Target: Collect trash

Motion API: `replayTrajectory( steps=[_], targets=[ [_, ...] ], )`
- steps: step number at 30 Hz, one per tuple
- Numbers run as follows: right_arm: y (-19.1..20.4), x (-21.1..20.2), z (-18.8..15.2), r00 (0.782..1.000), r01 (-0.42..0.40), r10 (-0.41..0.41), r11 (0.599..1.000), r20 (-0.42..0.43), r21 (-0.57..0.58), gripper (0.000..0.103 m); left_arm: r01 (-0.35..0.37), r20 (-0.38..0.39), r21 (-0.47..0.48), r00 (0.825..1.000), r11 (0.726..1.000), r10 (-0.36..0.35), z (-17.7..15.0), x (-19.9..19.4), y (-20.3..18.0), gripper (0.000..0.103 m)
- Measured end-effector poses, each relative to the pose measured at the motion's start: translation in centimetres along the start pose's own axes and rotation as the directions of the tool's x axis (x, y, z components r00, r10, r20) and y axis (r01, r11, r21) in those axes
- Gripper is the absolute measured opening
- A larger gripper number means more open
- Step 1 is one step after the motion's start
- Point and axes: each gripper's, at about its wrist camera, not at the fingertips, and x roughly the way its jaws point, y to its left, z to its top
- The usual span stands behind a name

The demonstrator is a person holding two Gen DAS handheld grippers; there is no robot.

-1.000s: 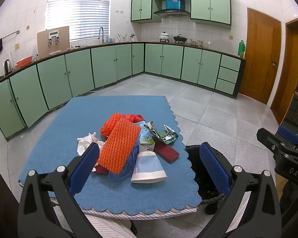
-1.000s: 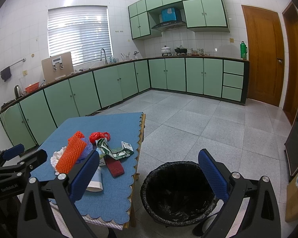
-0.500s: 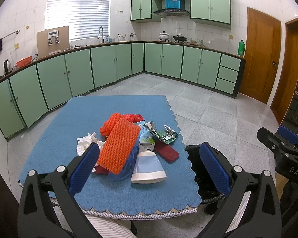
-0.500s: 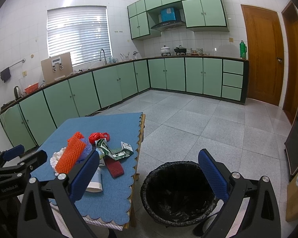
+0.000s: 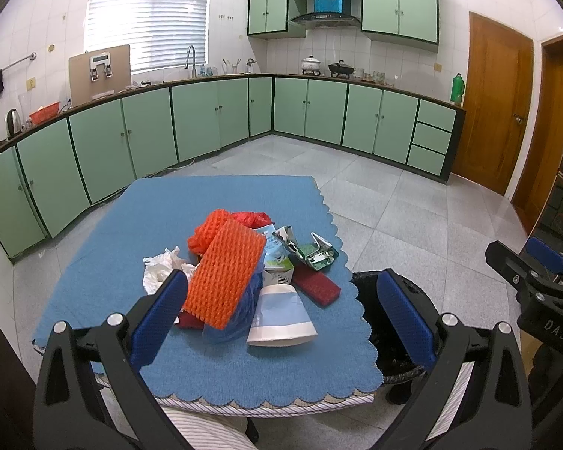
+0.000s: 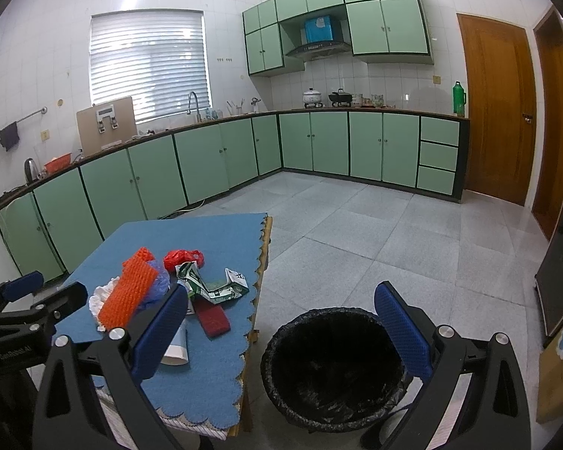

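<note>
We hold the left tongs (image 5: 281, 311) and right tongs (image 6: 281, 322) spread wide, grasping nothing. The trash pile (image 5: 240, 273) lies near the surface's (image 5: 169, 225) scalloped right edge; the black-lined bin (image 6: 334, 371) stands just beside it on open tiled floor (image 6: 375, 232).

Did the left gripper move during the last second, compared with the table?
No. In the left wrist view the left gripper frames the blue table and orange net exactly as a second ago, jaws open.
</note>
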Motion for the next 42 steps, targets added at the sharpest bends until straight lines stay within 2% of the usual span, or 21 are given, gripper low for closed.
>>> replayTrajectory(
  steps=[7,16,21,26,32,36,42],
  targets=[
    [0.8,1.3,-0.1,1.000,-0.016,0.016,1.000,-0.009,-0.001,0.097,-0.022,-0.007,-0.008,1.000,1.000,0.022,-0.2,0.9,1.2,0.098],
    [3.4,4.6,-0.7,0.996,-0.078,0.078,0.997,-0.041,-0.012,0.097,-0.098,-0.025,-0.065,0.995,0.993,0.097,-0.9,2.7,6.1,0.098],
    [4.6,6.5,-0.8,0.996,-0.079,0.078,0.997,-0.050,-0.020,0.097,-0.124,-0.028,-0.077,0.992,0.989,0.122,-1.1,4.2,7.9,0.098],
    [5.0,8.2,-1.1,0.996,-0.062,0.060,0.998,-0.059,-0.029,0.097,-0.107,-0.051,-0.070,0.993,0.992,0.104,-1.3,6.9,8.6,0.098],
    [5.0,10.6,-1.5,0.994,-0.061,0.058,0.998,-0.098,-0.026,0.091,-0.082,-0.091,-0.061,0.993,0.995,0.076,-1.3,10.9,8.6,0.097],
    [5.3,12.0,-1.5,0.991,-0.068,0.064,0.997,-0.116,-0.029,0.087,-0.065,-0.125,-0.052,0.990,0.997,0.058,-1.5,13.0,8.2,0.089],
    [5.7,13.2,-1.6,0.988,-0.088,0.081,0.995,-0.132,-0.049,0.082,-0.050,-0.182,-0.038,0.982,0.998,0.043,-2.1,15.3,8.0,0.071]
  ],
)
